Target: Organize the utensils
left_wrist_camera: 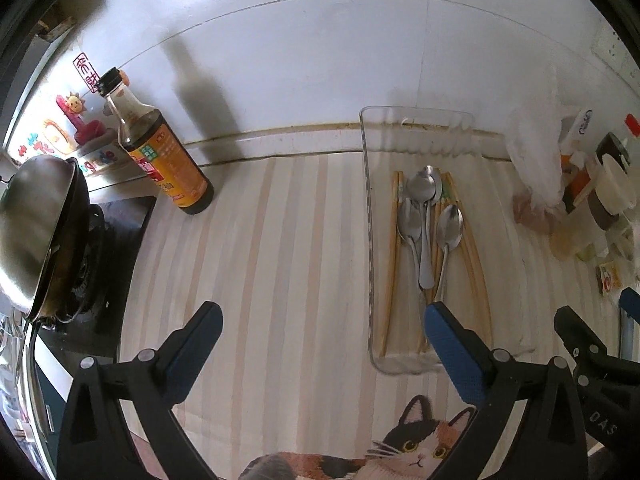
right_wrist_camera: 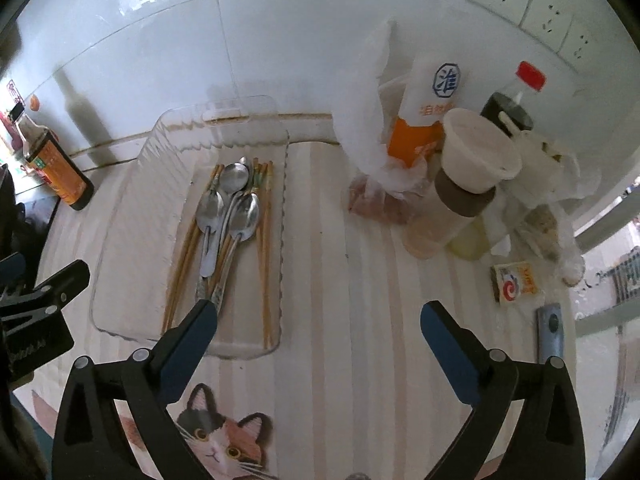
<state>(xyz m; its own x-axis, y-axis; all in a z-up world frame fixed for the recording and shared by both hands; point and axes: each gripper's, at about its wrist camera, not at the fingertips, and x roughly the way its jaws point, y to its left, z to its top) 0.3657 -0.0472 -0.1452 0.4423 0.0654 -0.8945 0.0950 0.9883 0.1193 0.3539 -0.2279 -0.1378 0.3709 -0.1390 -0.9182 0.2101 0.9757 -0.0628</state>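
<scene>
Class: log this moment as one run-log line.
left gripper: open, empty | right gripper: open, empty | spoons and chopsticks: in clear tray

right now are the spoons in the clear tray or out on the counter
In the tray. The spoons lie flat on top of the chopsticks inside the clear tray; none shows outside its walls.

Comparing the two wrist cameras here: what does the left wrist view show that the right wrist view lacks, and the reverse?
Only the left wrist view shows the steel wok on the black stove and the colourful stickers behind it.

Only the right wrist view shows the white wall sockets, the red-capped dark bottle, the white tub and the small orange box.

Both show the clear plastic tray holding metal spoons on wooden chopsticks, the orange-labelled soy sauce bottle, the striped cat mat, and open tongs.
</scene>
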